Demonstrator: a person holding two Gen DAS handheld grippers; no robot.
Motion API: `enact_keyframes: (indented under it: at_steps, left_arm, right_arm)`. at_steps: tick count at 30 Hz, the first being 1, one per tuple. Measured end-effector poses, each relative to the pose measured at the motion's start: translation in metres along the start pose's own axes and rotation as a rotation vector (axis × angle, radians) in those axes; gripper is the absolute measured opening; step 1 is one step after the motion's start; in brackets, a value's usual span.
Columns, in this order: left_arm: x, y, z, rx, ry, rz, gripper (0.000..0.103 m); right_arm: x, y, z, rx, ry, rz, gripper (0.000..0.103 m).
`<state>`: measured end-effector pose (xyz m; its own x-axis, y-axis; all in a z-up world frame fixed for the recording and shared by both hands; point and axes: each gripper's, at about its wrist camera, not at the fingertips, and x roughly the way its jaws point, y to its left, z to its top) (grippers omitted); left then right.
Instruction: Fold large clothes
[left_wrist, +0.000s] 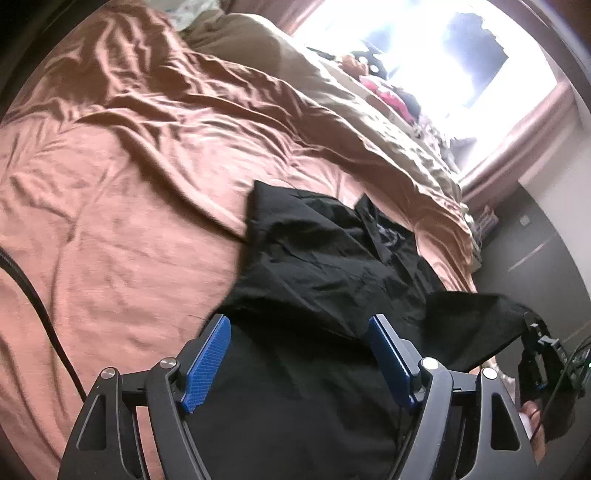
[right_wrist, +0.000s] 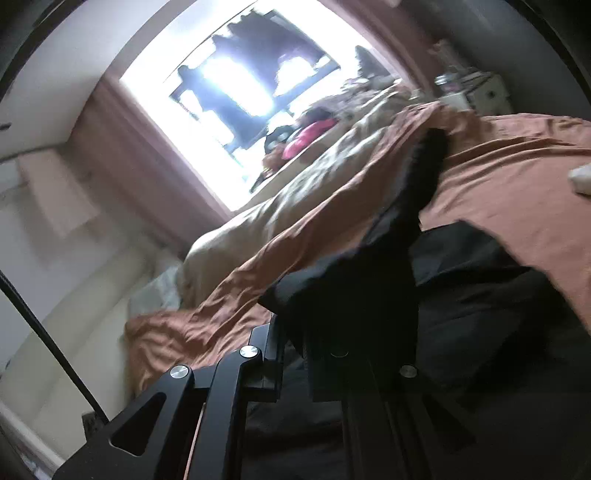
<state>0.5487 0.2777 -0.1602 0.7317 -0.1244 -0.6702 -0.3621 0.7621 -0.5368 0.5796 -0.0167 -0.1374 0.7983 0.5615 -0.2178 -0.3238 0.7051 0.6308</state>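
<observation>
So we're looking at a black garment (left_wrist: 314, 258) lying crumpled on the bed (left_wrist: 110, 221), lower middle of the left wrist view. It's a soft matte fabric with loose folds, and there's a faint pale print near its upper right. The bedsheet is a rusty orange with a slight sheen and lots of wrinkles, and a beige duvet (left_wrist: 332, 103) is bunched along the far side toward the bright window (left_wrist: 424, 55).

Our left gripper (left_wrist: 299, 363) has its blue ribbed pads spread wide apart over the cloth, nothing pinched. Our right gripper (left_wrist: 532, 325), at the right edge, is clamped together on a corner of the garment, pulling it into a taut point. A thin black cable (left_wrist: 37, 295) curves across the sheet at lower left.
</observation>
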Motion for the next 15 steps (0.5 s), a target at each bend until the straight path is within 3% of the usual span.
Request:
enact_keyframes:
  at_steps: [6,9,15]
  left_arm:
    - [-0.013,0.032,0.009,-0.108,-0.034,0.001,0.078]
    - [-0.017,0.039,0.011,-0.127,-0.039,0.003,0.078]
    - [-0.018,0.046,0.012,-0.145,-0.041,0.004,0.078]
  right_arm:
    - [0.041,-0.006,-0.03,-0.118,0.142,0.06,0.005]
    - [0.072,-0.015,-0.03,-0.143,0.216,0.058,0.005]
    - [0.11,-0.008,-0.034,-0.102,0.408,0.047,0.008]
